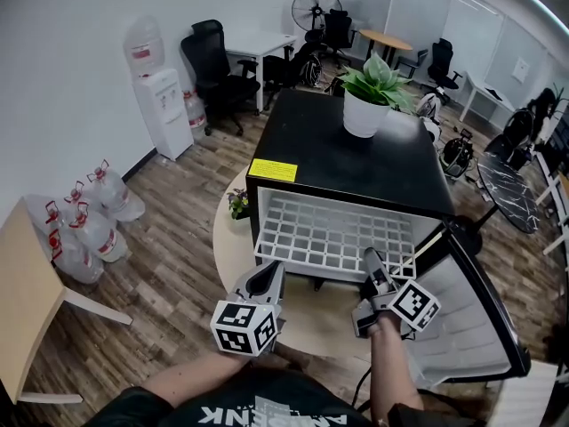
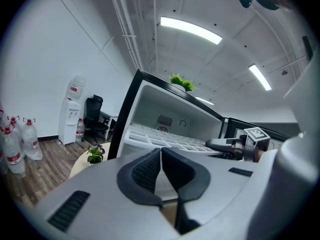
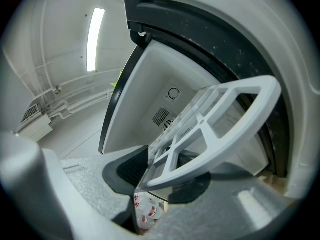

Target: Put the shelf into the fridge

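White flat shelf [image 1: 333, 234], a grid of square cells, lies level, half inside the boxy black fridge [image 1: 356, 149], long axis across its mouth. Right gripper [image 1: 372, 265] clamps its front rim; left gripper [image 1: 269, 274] jaws are pressed together.

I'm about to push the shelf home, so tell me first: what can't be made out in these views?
1. Back edge of the shelf and any rails: head view, under the fridge top.
2. Whether the left gripper pinches the shelf or not: left gripper view, its own shut jaws cover the contact; head view, its body does.
3. Print on the yellow label: head view, too small.
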A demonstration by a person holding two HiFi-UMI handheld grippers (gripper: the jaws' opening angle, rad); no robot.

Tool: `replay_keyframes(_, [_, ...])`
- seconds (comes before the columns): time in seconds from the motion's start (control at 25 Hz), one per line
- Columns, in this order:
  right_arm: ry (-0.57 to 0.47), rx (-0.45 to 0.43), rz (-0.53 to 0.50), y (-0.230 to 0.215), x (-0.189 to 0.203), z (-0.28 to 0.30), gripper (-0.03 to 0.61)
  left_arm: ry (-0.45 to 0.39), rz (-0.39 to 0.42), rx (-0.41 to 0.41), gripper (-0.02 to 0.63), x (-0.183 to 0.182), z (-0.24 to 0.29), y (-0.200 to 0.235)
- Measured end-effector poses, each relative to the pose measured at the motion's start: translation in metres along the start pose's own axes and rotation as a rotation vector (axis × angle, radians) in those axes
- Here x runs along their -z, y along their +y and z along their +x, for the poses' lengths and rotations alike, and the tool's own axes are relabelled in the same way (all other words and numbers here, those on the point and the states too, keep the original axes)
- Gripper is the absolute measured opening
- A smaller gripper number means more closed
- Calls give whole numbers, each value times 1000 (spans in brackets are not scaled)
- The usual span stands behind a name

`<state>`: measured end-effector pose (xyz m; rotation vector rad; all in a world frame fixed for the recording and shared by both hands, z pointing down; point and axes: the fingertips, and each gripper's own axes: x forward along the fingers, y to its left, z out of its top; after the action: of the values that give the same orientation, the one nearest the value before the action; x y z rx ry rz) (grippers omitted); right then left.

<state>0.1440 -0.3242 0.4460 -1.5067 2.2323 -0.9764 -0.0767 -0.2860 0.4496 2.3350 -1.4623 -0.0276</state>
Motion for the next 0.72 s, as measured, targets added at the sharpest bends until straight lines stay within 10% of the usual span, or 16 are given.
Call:
replay_keyframes(0.48, [-29, -139, 118, 24, -10, 17, 112, -27, 25, 9, 12, -21, -2, 0])
replay_keyframes(0.72, [-29, -47, 36, 2, -15, 23, 110, -7, 39, 13, 12, -23, 10, 3])
